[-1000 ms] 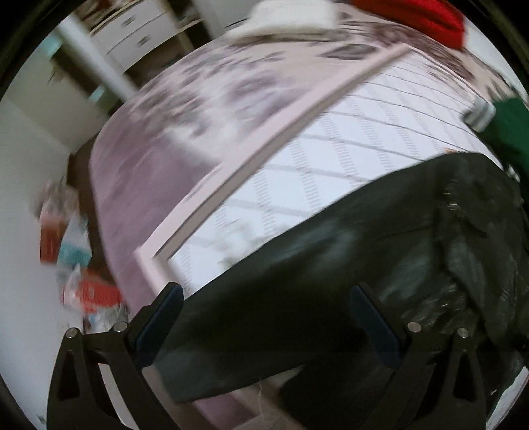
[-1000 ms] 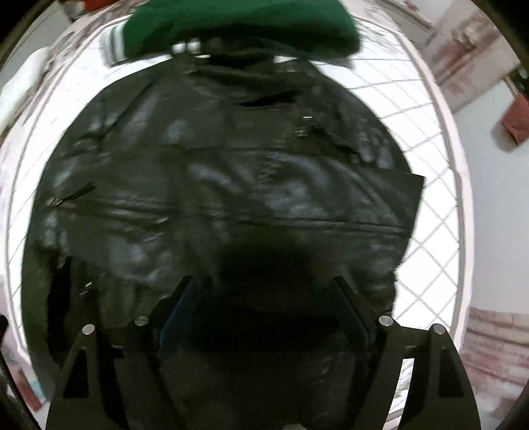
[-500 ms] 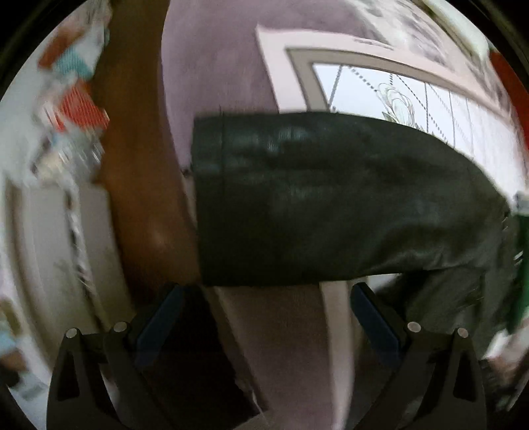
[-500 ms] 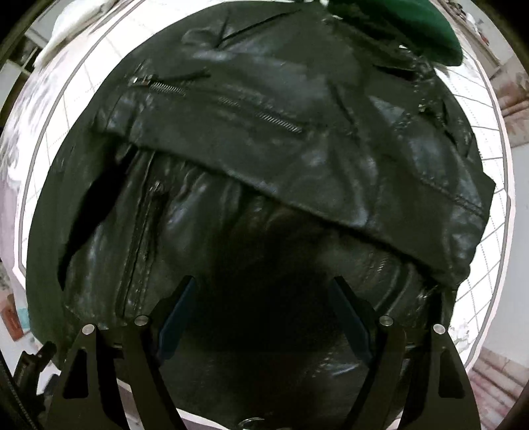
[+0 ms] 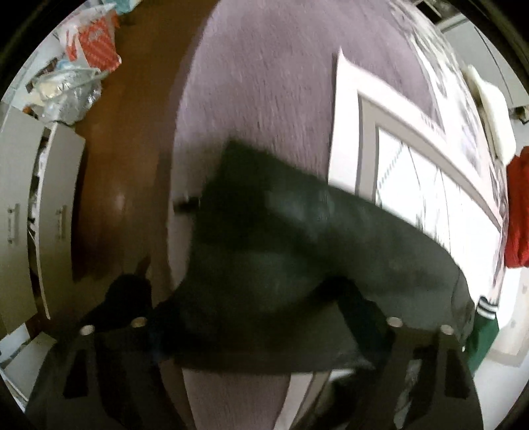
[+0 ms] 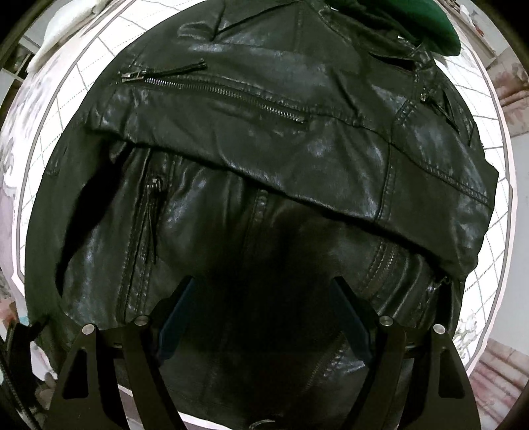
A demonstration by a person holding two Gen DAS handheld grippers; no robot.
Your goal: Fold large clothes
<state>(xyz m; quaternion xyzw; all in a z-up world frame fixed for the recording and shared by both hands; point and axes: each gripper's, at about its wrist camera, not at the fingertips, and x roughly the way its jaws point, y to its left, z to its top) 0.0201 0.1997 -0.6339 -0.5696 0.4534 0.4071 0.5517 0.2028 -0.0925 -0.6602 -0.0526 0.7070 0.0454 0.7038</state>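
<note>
A black leather jacket [image 6: 264,139] lies across the white grid-patterned bedspread [image 5: 413,172]. Its sleeve [image 5: 297,258] reaches the bed's edge, running crosswise between the left gripper [image 5: 261,330]'s closing jaws. The right gripper [image 6: 261,317] hovers spread wide, empty, above the jacket's body.

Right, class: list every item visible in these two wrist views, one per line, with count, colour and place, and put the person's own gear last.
leather jacket: one, black, spread on the bed, one sleeve reaching toward the bed's edge
green garment: one, green with white stripes, beyond the jacket's collar
red garment: one, red, far side of the bed
bedspread: one, white with a grid pattern
blanket: one, mauve, under the bedspread
bags: several, red and clear, on the floor
left gripper: black, over the sleeve, jaws just closing
right gripper: black, jaws open over the jacket
</note>
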